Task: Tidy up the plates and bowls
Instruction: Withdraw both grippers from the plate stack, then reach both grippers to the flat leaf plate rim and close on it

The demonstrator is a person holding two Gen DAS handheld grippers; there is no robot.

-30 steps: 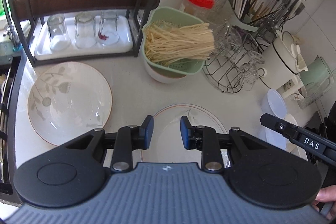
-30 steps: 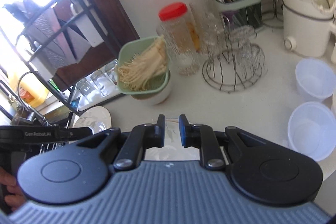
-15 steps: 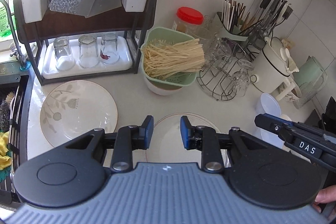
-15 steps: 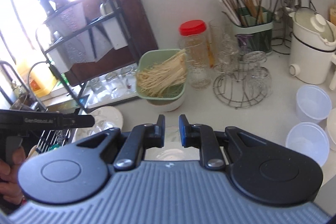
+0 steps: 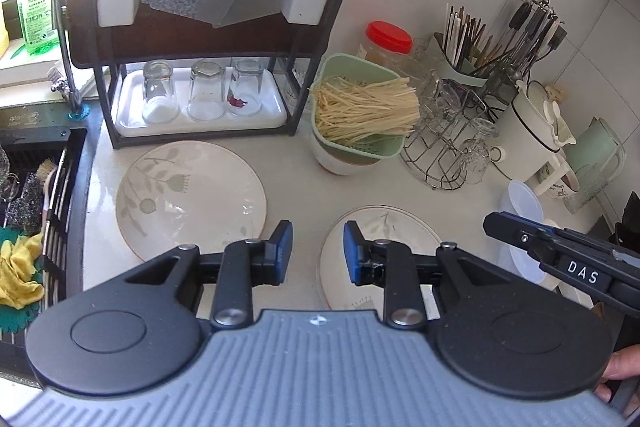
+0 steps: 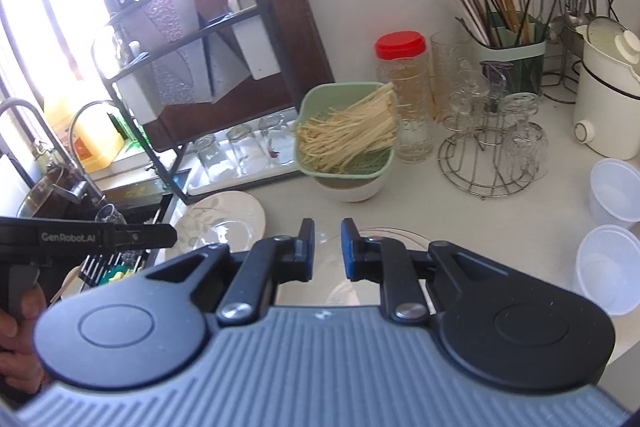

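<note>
- Two floral ceramic plates are lying flat on the white tabletop (image 5: 296, 187), well apart from each other and not stacked.
- The larger floral plate (image 5: 192, 195) is sitting just in front of the black dish rack (image 5: 224, 39), near the sink (image 5: 36, 187).
- The smaller floral plate (image 5: 380, 251) is lying closer in, partly hidden behind the tongs in both views.
- Left tongs (image 5: 316, 251) are hanging over the gap between the two plates with the pads partly apart, gripping nothing.
- Right tongs (image 6: 326, 247) are hovering above the smaller plate's near side with only a narrow gap between the pads, nothing clamped.
- A white bowl (image 5: 340, 163) is standing behind the plates, with a green strainer of noodles (image 5: 360, 111) nested on top of it.
- Two clear plastic containers (image 6: 612, 219) are standing at the right edge of the tabletop.
- Handling guess: the plates are looking glazed, so stiff, fairly heavy, slippery and breakable if dropped or knocked.
- Best hold is probably the raised rim, one pad over and one under, since each plate is lying flat with little lip clearance.
- Risk: a rim pinch on glaze could slip, and the glasses (image 5: 200, 91) and wire glass stand (image 5: 448, 147) nearby are leaving little swing room.
</note>
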